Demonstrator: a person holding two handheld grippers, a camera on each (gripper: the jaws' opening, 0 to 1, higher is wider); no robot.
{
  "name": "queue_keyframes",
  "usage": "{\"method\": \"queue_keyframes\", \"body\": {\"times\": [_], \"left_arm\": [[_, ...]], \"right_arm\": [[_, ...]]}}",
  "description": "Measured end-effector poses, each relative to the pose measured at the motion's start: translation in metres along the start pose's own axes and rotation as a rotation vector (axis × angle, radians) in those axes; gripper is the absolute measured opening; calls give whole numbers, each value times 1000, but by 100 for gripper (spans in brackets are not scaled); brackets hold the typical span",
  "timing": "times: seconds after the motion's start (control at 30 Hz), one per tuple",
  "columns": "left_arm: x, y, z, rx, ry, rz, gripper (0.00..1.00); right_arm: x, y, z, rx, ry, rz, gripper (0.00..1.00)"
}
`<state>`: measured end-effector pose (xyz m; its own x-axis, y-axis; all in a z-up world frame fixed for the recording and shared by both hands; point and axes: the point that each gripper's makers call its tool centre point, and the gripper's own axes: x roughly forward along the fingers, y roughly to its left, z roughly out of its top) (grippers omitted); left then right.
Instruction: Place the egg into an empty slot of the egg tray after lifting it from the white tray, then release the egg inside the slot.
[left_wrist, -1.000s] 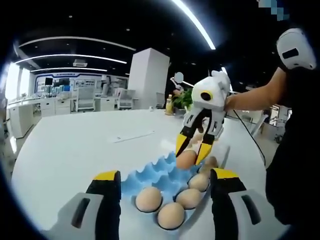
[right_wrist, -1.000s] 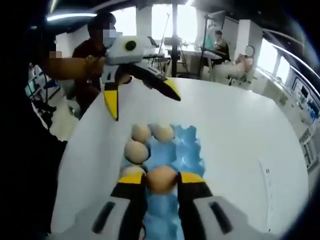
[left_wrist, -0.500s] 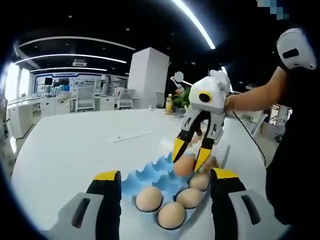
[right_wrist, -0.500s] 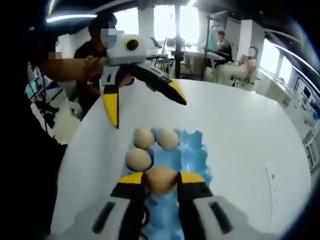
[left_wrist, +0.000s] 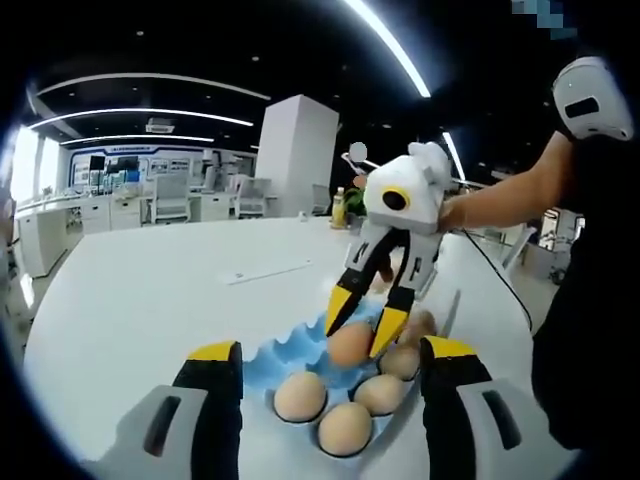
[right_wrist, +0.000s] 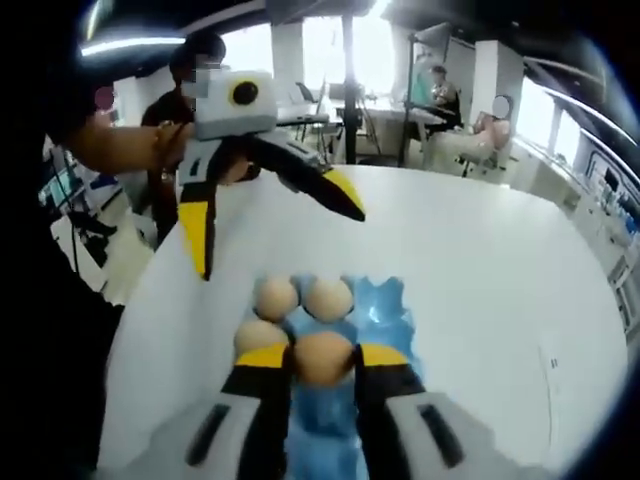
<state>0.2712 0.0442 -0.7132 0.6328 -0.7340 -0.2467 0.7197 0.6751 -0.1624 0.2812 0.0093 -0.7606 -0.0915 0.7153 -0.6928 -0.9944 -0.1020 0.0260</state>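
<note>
While our right tongs (right_wrist: 322, 357) stay clamped on the egg (right_wrist: 323, 357), we've carried it lower and further over the blue egg tray (right_wrist: 385, 305) than it was a second ago. In the left gripper view the same tongs (left_wrist: 358, 328) have dropped from above the tray's far edge to just over its cells, egg (left_wrist: 350, 343) pinched between the yellow tips. It looks to be at, or nearly in, an empty slot beside the filled ones; we can't tell if it's touching the tray yet.

Our left tongs (left_wrist: 325, 360) hang wide open with nothing in them, hovering over the near end of the tray (left_wrist: 290, 352); the right gripper view shows them (right_wrist: 270, 235) spread above the tray's far end.

Other eggs (left_wrist: 300, 396) already sit in slots, three plain in the right gripper view (right_wrist: 276, 297). Tray sits on the white bench (left_wrist: 150, 300).

Our read: transfer nearly done. What's left is seating the egg and easing the right tongs apart. Watch for clipping a neighbouring egg.
</note>
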Motion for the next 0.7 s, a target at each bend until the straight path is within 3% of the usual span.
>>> {"method": "queue_keyframes", "body": {"times": [0.7], "left_arm": [[0, 0, -3, -1, 5, -2, 72]], "right_arm": [[24, -2, -10, 27, 29, 21, 25]]}}
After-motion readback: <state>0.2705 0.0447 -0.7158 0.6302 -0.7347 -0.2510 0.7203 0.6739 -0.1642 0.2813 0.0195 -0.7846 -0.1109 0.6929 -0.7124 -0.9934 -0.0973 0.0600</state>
